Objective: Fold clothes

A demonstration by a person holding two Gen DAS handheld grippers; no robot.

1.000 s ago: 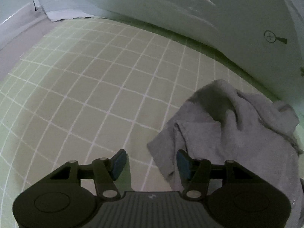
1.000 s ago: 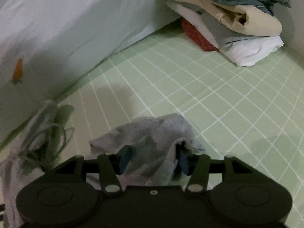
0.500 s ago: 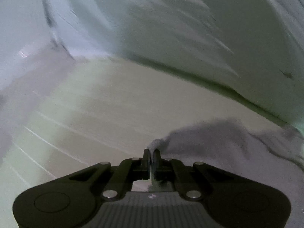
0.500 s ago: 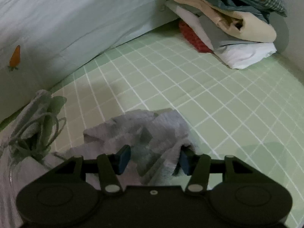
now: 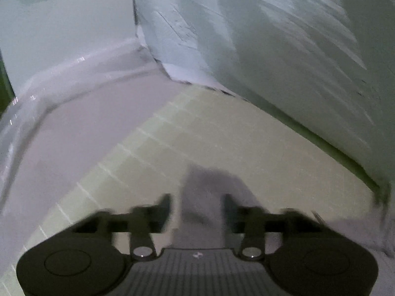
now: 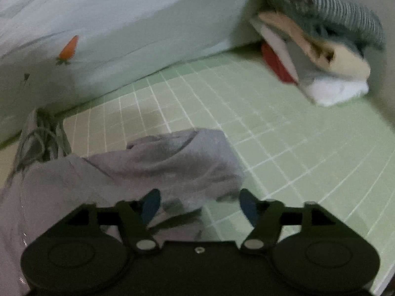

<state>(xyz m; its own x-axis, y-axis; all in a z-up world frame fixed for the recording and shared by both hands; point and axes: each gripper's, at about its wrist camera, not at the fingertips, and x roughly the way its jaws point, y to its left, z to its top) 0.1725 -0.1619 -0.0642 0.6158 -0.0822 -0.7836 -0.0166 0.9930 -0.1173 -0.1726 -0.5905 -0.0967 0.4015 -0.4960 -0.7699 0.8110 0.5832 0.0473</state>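
Grey garment lies between both grippers' wide-spread fingers, ungripped.

garment on sheet (clothes pile behind, right).

Grey garment: soft matt knit cloth, slightly fuzzy, creased, lying between my right gripper fingers. Bed sheet: smooth matt green cloth, white printed grid. Pale bedding, far left: matt cotton-like cloth, wrinkled, carrot print. Stack of folded clothes, far right: mixed cloths, one ribbed. My left gripper: matt black plastic, ridged grey top, small shiny metal pivots.
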